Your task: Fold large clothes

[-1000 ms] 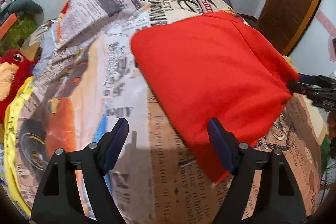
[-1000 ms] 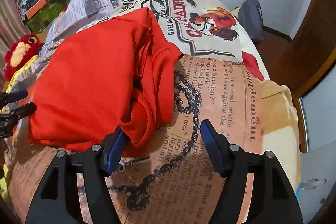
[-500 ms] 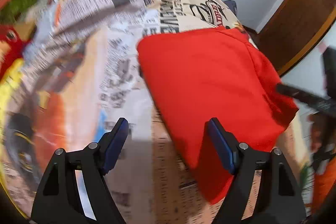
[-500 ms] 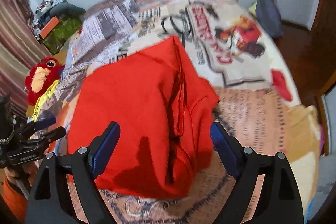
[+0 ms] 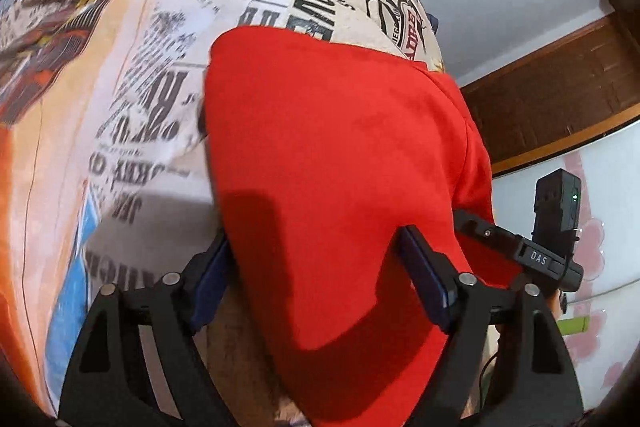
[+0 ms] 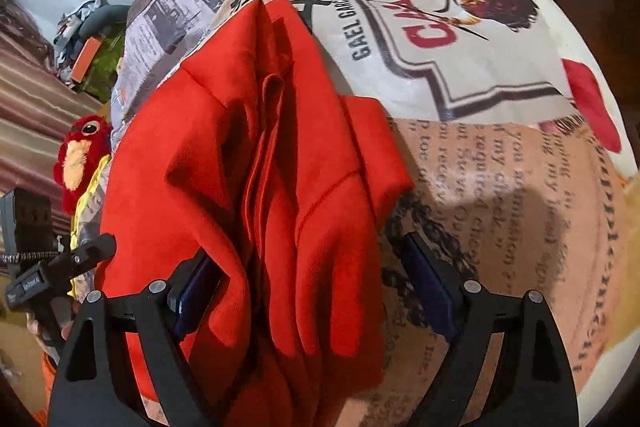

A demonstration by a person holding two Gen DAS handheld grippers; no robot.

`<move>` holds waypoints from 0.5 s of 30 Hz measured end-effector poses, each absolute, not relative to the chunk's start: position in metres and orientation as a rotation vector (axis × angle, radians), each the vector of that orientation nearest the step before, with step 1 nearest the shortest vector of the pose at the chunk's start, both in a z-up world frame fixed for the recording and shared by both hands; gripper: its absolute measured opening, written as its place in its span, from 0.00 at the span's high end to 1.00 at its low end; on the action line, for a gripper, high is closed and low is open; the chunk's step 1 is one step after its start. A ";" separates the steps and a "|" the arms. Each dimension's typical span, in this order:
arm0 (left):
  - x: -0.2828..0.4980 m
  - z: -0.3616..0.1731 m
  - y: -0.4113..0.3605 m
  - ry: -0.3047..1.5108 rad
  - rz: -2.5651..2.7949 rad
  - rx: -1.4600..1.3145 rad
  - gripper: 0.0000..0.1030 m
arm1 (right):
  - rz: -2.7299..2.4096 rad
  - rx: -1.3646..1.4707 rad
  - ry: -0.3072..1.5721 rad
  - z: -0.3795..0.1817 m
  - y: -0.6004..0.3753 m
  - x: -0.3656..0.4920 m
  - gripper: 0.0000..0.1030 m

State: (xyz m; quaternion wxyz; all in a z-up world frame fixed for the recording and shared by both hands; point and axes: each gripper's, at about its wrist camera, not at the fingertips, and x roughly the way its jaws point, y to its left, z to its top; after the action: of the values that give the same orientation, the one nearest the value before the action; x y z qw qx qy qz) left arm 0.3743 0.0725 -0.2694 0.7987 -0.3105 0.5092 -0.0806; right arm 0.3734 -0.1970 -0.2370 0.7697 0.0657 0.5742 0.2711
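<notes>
On newsprint-pattern bedspread (image 5: 132, 115), partly folded bright red cotton garment (image 5: 332, 167), smooth side toward left cam, bunched pleats and a sleeve toward right cam. Left gripper (image 5: 320, 279) angled down over near edge, jaws wide and opening; red cloth lying between the blue pads (image 5: 424, 283), prob. brushing the left-hand one, edge blurred, no pinch seen. Right gripper (image 6: 316, 291) likewise wide apart, straddling the rumpled folds w/o clamping. Red plush bird toy (image 6: 82, 155) at bed's far side, beside yellow fabric. Dark wooden door frame (image 5: 552, 107) beyond bed, against pale wall.
</notes>
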 end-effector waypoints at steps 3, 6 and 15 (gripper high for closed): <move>0.380 -0.269 0.068 1.079 -0.163 -0.655 0.17 | 0.614 0.124 1.214 -0.235 -0.190 0.371 0.27; 0.382 -0.267 0.068 1.058 -0.156 -0.637 0.23 | 0.613 0.126 1.197 -0.230 -0.186 0.369 0.45; 0.373 -0.246 0.075 1.010 -0.133 -0.618 0.68 | 0.621 0.116 1.135 -0.193 -0.180 0.347 0.76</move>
State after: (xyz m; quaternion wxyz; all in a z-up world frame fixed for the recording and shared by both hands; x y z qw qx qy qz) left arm 0.3732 0.0752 -0.2461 0.8278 -0.2912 0.4755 -0.0625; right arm 0.3473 -0.1797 -0.1934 0.7964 0.0542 0.5283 0.2893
